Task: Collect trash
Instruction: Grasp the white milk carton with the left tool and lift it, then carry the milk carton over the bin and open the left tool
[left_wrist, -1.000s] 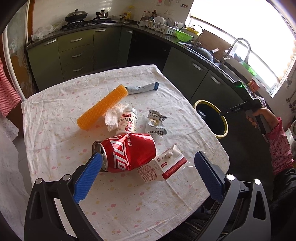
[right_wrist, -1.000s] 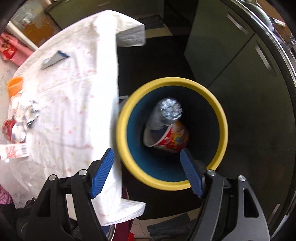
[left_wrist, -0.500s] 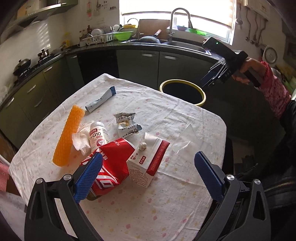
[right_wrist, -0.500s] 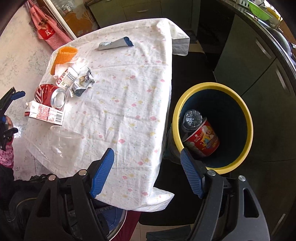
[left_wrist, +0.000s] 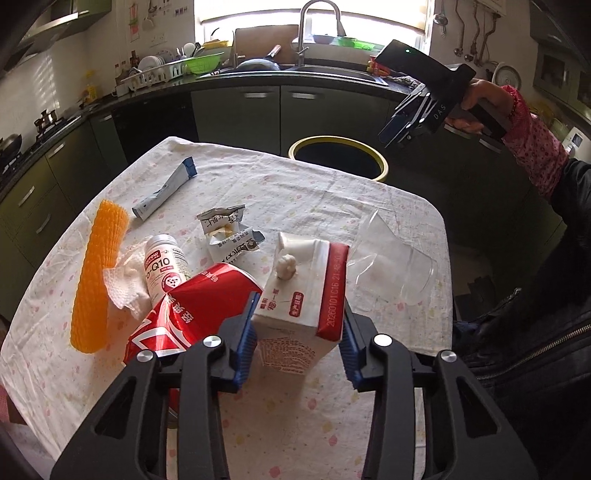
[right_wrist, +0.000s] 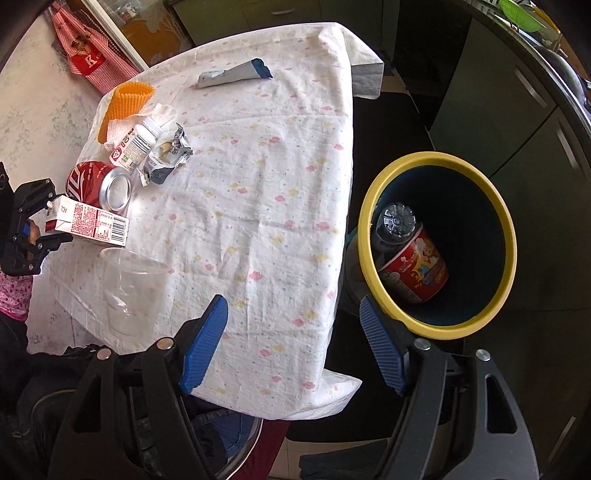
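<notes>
A white and red milk carton (left_wrist: 299, 295) lies on the clothed table (left_wrist: 295, 192) next to a crushed red can (left_wrist: 184, 314). My left gripper (left_wrist: 297, 339) straddles the carton, its jaws closing, and both blue pads touch the carton's sides. The right wrist view shows the same carton (right_wrist: 88, 221) with the left gripper (right_wrist: 26, 225) around its end. My right gripper (right_wrist: 291, 339) hangs open and holds nothing, above the table's edge beside the yellow-rimmed bin (right_wrist: 436, 162). A bottle and a red paper cup lie inside the bin.
Also on the cloth are a white pill bottle (left_wrist: 166, 266), a crumpled wrapper (left_wrist: 229, 236), an orange mesh sleeve (left_wrist: 99, 273), a tissue (left_wrist: 122, 280), a squeezed tube (left_wrist: 162, 192) and a clear plastic cup (left_wrist: 391, 258). Kitchen cabinets and a sink stand behind.
My left gripper sank and rolled, and its wide jaws narrowed onto the milk carton. My right gripper slid from over the bin toward the table's edge, still open.
</notes>
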